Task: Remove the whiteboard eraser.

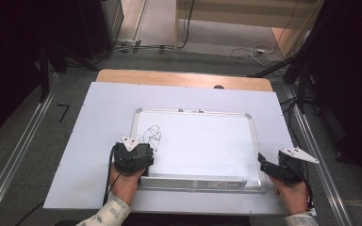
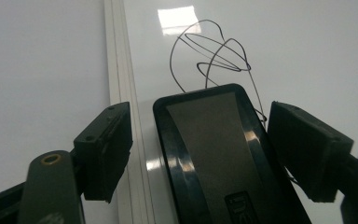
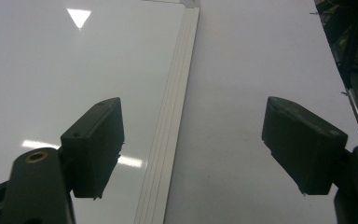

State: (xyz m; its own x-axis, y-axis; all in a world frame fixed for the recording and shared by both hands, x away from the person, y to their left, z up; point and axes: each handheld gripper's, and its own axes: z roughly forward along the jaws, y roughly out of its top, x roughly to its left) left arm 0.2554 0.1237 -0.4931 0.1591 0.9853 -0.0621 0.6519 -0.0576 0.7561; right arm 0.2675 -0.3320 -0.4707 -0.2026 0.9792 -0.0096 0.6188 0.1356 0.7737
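Observation:
A whiteboard [image 1: 193, 111] in a silver frame lies flat on the white table sheet [image 1: 103, 108]. A black pen scribble [image 1: 153, 135] marks its left part. My left gripper [image 1: 136, 153] hovers at the board's near left corner, just below the scribble [image 2: 214, 56]. In the left gripper view a black eraser [image 2: 214, 144] with a grey face lies between the jaws of my left gripper [image 2: 200, 140]. A gap shows on the left side, and the right pad sits close to it. My right gripper [image 1: 263, 165] stands open astride the board's right frame [image 3: 179, 93], holding nothing [image 3: 193, 140].
The board's pen tray [image 1: 198, 181] runs along its near edge between the two hands. The wooden table edge [image 1: 184, 77] shows at the back. Metal rails [image 1: 23, 150] flank the table on the carpet, and cables [image 1: 250, 52] lie on the floor beyond.

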